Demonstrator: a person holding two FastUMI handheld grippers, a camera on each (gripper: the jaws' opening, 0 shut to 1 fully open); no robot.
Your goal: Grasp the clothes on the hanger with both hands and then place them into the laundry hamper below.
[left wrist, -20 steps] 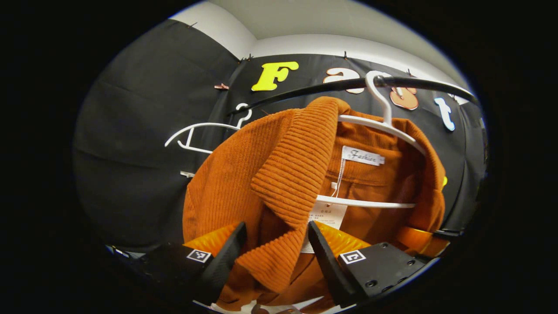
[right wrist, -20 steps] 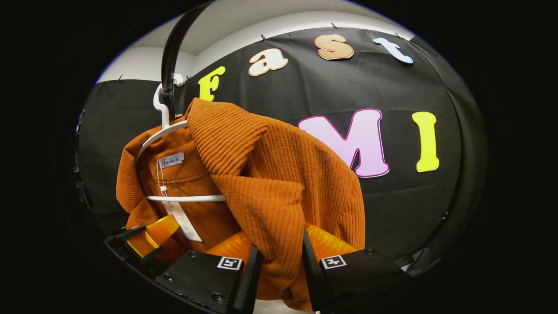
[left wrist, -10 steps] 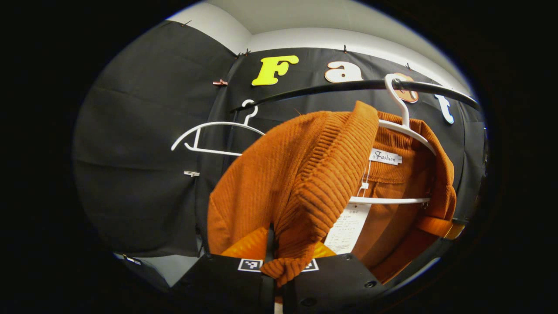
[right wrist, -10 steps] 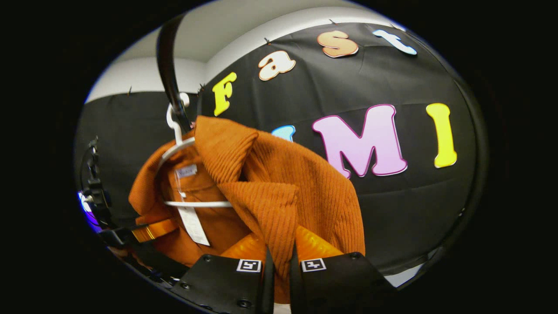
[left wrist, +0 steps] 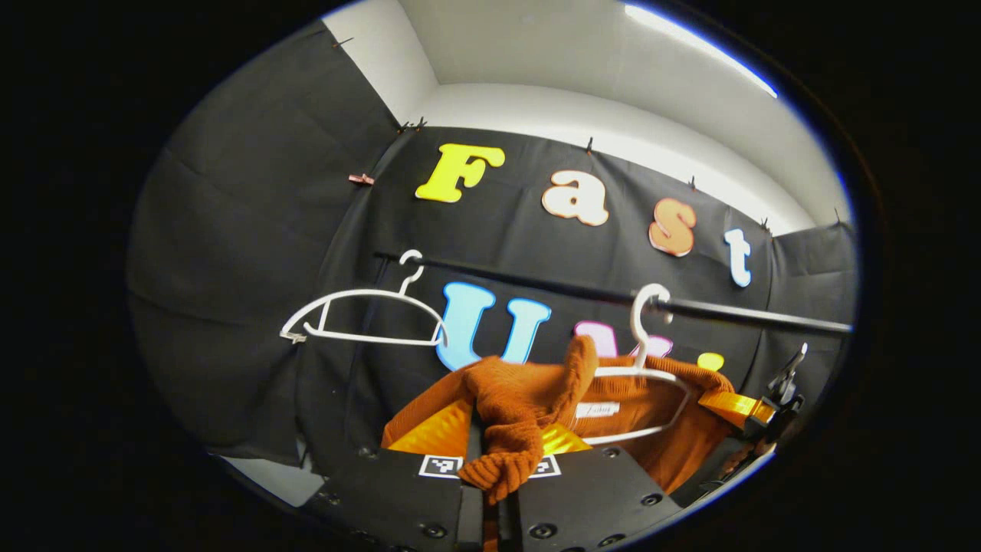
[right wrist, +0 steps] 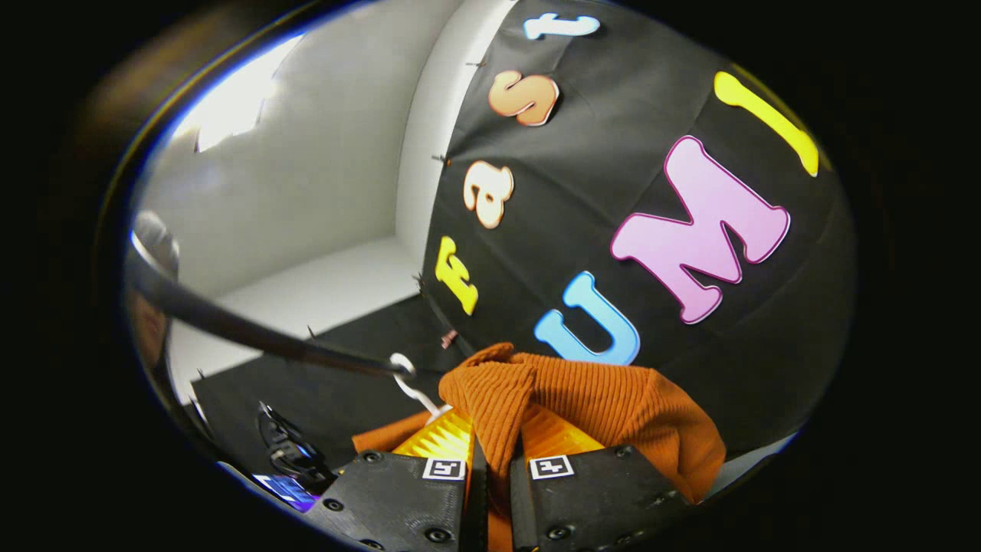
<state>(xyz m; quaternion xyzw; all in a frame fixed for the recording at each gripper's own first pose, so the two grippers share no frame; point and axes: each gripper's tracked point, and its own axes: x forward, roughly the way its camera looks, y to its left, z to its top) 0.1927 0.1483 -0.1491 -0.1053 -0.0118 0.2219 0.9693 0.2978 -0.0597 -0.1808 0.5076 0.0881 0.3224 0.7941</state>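
Note:
An orange ribbed garment [left wrist: 529, 395] hangs on a white hanger [left wrist: 640, 360] from the black rail [left wrist: 598, 295]. In the left gripper view my left gripper [left wrist: 490, 471] is shut on a bunched fold of the garment's collar side. Farther right in that view the other gripper [left wrist: 747, 410] holds the far shoulder. In the right gripper view my right gripper [right wrist: 490, 464] is shut on a fold of the orange garment [right wrist: 598, 402]. The hanger's hook [right wrist: 406, 376] still sits on the rail [right wrist: 253, 330] there.
An empty white hanger [left wrist: 360, 318] hangs farther left on the same rail. The black cloth wall stands close behind, with a white wall above it. The hamper lies out of sight below.
Both grippers closed on the garment and pulled back and down from the rail. The right gripper view has tilted sharply, and the garment now sits lower and smaller in both views.

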